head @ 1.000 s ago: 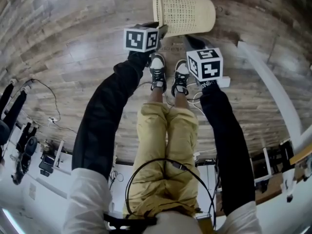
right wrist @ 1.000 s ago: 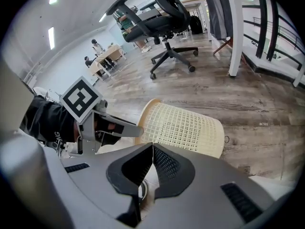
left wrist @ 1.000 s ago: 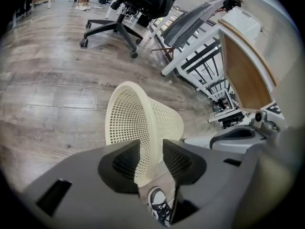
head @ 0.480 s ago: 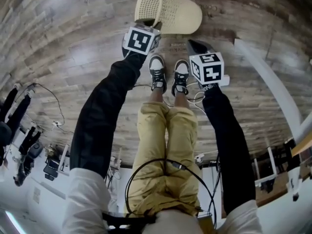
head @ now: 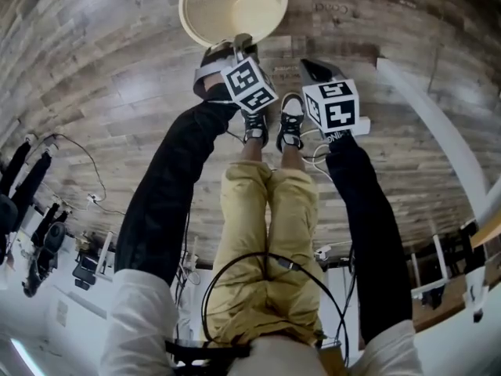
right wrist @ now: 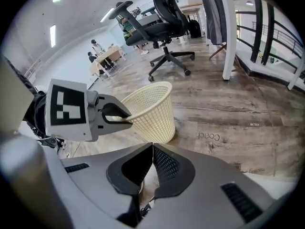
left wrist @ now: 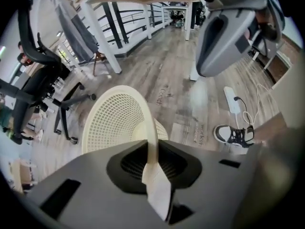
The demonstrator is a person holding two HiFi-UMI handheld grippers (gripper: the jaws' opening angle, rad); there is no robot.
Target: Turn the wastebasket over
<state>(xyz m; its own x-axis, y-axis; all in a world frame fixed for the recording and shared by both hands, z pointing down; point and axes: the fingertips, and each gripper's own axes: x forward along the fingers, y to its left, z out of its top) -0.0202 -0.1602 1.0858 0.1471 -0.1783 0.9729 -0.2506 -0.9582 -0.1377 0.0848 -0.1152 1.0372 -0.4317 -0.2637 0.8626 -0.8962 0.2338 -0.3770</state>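
Wastebasket (head: 233, 8) is mouth-up over the wooden floor (head: 117, 69), just ahead of the person's shoes (head: 291, 124). Its near rim is pinched between the jaws of the left gripper (head: 243, 41). Right gripper (head: 317, 70) hangs nearby, clear of the basket, jaws pressed together on nothing.

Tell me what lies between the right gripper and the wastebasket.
Bare wooden floor alone separates right gripper from wastebasket, clearest in the head view.
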